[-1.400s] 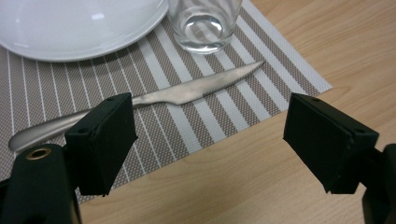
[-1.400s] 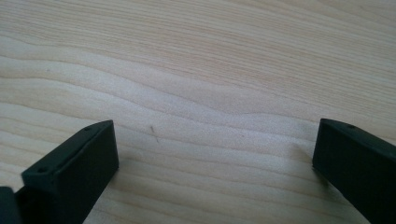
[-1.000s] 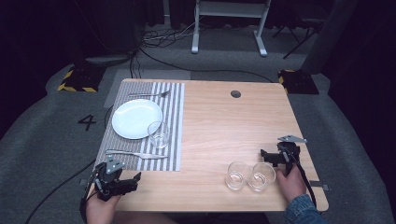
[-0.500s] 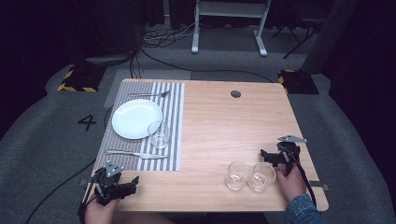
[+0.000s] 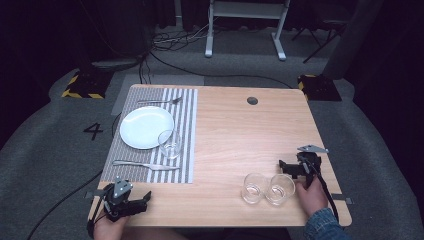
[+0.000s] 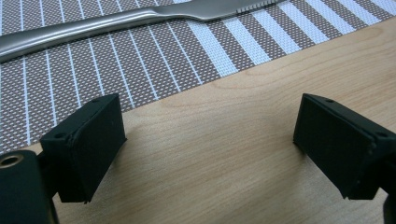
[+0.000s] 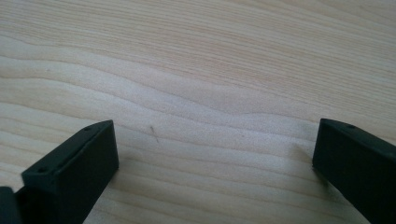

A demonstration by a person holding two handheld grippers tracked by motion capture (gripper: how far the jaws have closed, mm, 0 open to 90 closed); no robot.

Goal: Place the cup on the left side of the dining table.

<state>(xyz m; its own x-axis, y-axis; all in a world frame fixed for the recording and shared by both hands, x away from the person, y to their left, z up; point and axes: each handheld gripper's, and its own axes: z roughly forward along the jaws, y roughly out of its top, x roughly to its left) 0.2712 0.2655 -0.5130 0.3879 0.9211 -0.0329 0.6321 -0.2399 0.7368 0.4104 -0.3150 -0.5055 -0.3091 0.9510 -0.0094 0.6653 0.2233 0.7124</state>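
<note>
Resting wide open, right gripper [image 5: 291, 169] just beside two glasses [image 5: 266, 188]; left gripper [image 5: 136, 202] open near knife [image 5: 145, 164].

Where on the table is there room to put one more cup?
The biggest bare patch is the wood between the striped placemat and the right gripper, reaching back to the round hole. The mat is crowded by the plate, glass, fork and knife. Two glasses fill the front right.
</note>
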